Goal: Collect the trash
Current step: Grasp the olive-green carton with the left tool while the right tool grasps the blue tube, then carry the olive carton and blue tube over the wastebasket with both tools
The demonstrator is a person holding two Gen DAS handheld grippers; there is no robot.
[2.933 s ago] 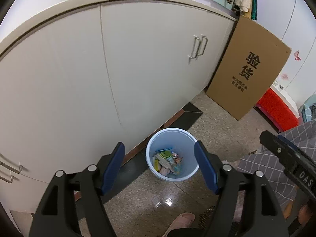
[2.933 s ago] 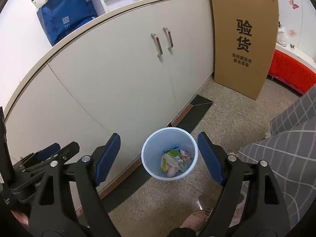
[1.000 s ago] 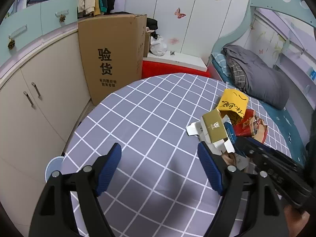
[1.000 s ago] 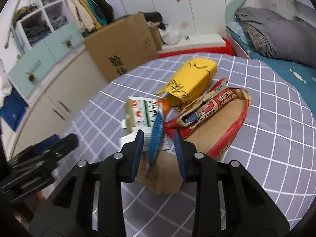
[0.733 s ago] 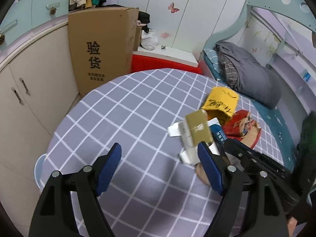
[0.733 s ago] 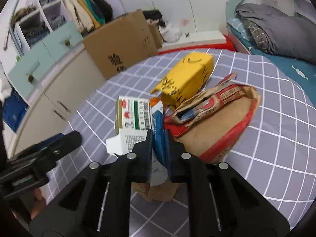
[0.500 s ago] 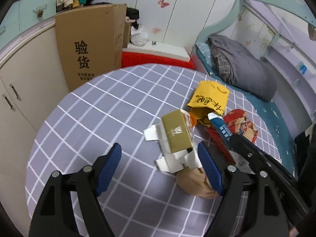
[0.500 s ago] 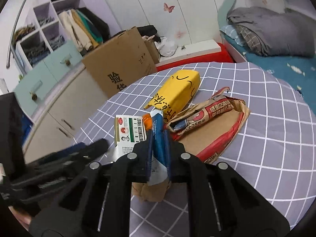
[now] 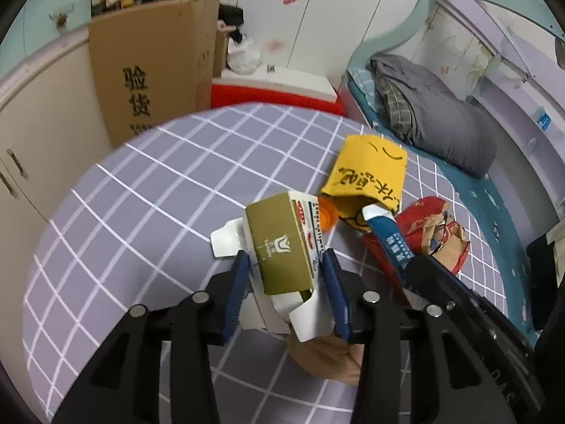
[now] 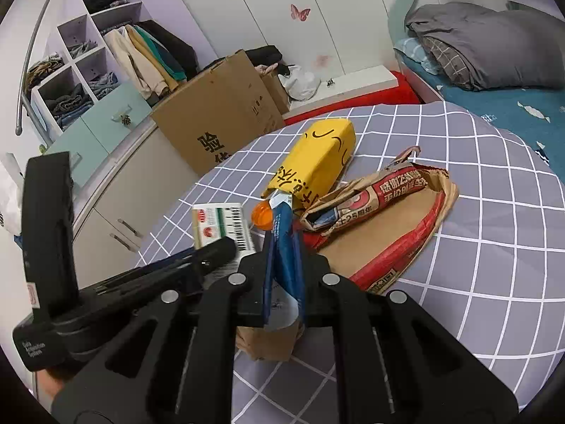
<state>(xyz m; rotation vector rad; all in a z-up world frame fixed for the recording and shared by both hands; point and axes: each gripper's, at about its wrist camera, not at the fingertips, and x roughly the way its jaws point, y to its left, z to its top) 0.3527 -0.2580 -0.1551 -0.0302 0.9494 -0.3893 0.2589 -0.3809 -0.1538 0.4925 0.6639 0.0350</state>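
I have two pieces of trash in hand. The olive medicine carton (image 9: 282, 243), end flaps open, sits between the blue pads of my left gripper (image 9: 287, 291), which are drawn in against its two sides; I judge it gripped, though it lies low over the tabletop (image 9: 148, 190). My right gripper (image 10: 284, 275) is closed on a flat blue wrapper (image 10: 282, 247), pinched edge-on and standing up between the pads.

Just beyond the carton, an orange cap (image 10: 263, 215) lies at the mouth of a yellow carton (image 10: 317, 160) lying on its side. To the right of that is a red and brown paper bag (image 10: 392, 219), crumpled and flat on the checked cloth. A small brown paper bag (image 10: 268, 342) sits nearest me, under both grippers.

Assessment: the job is early. Two items are secured but not yet binned; four remain on the tabletop. No bin is in view.
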